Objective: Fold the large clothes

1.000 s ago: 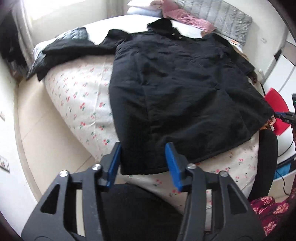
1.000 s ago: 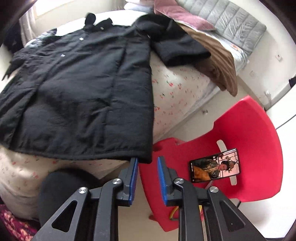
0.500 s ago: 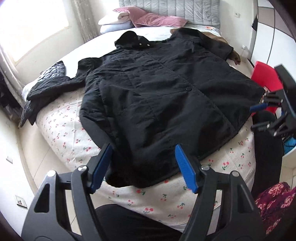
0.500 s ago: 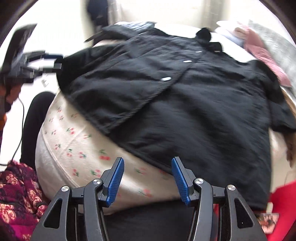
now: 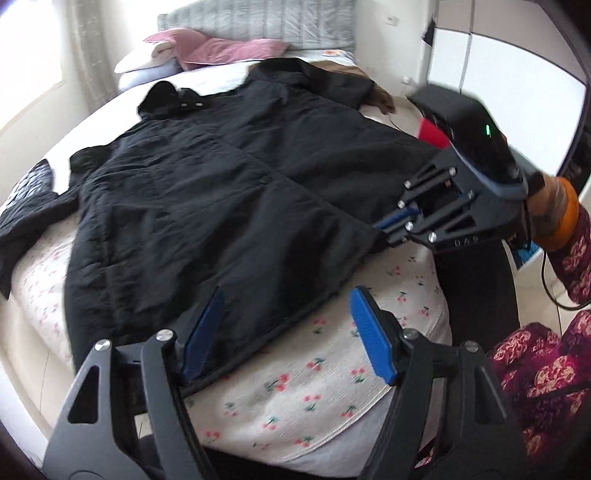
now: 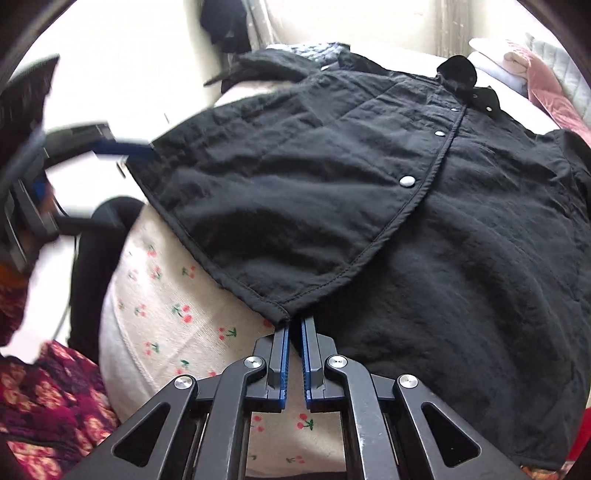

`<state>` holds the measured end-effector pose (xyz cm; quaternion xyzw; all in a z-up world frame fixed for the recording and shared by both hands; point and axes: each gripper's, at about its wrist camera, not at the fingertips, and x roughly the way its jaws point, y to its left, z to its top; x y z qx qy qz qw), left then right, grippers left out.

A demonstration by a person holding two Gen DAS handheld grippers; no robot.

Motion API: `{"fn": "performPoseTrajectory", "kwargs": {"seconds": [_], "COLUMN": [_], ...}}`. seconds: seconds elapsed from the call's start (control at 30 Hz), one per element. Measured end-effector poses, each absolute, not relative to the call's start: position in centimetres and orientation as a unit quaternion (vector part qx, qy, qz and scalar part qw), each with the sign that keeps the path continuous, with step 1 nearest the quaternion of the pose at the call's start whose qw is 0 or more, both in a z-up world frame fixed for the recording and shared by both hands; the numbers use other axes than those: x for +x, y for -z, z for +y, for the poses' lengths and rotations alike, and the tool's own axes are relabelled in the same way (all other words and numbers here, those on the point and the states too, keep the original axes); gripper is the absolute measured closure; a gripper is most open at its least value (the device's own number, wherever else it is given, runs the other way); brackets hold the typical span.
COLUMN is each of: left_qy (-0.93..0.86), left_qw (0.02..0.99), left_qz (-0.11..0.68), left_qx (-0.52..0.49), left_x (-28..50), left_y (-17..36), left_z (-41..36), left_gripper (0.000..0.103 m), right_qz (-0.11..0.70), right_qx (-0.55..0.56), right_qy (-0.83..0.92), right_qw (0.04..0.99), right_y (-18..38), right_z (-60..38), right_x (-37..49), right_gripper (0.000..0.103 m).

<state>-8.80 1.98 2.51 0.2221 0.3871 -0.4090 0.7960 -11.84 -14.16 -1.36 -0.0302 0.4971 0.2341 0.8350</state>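
Right gripper (image 6: 294, 332) has just been closing and now pinches the black coat (image 6: 369, 206) hem corner at 6 o'clock; left gripper (image 5: 284, 328) gapes over the hem, gripping nothing

1. We are in a home bedroom: a bed (image 5: 295, 398) with a cherry-print sheet fills the room.
2. Pillows (image 5: 207, 51) lie against a grey padded headboard (image 5: 258, 20).
3. We see a curtained window (image 5: 85, 55) and white wardrobe doors (image 5: 498, 62).
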Motion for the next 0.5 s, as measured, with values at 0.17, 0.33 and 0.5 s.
{"fn": "performPoseTrajectory", "kwargs": {"seconds": [0.17,0.33,0.5], "left_qy": [0.451,0.451,0.518], "left_qw": [0.757,0.739,0.728], "left_qz": [0.382,0.433,0.439], "left_qx": [0.277,0.251,0.093], "left_x": [-8.4,-6.0,-4.6], "left_y": [1.1,2.6,-0.8], "left_z": [-3.5,-5.1,-2.5], "left_gripper": [0.044,0.094,0.096], "right_qz": [0.495,0.498,0.499], "right_qx": [0.015,0.032,0.059], "right_qy": [-0.234,-0.233,-0.259], "right_qw": [0.837,0.835,0.825], "right_y": [0.5,0.5,0.7], "right_z": [-16.2,-17.2,-17.4], "right_x": [-11.4,-11.7,-11.8], "right_gripper": [0.098,0.098,0.098]}}
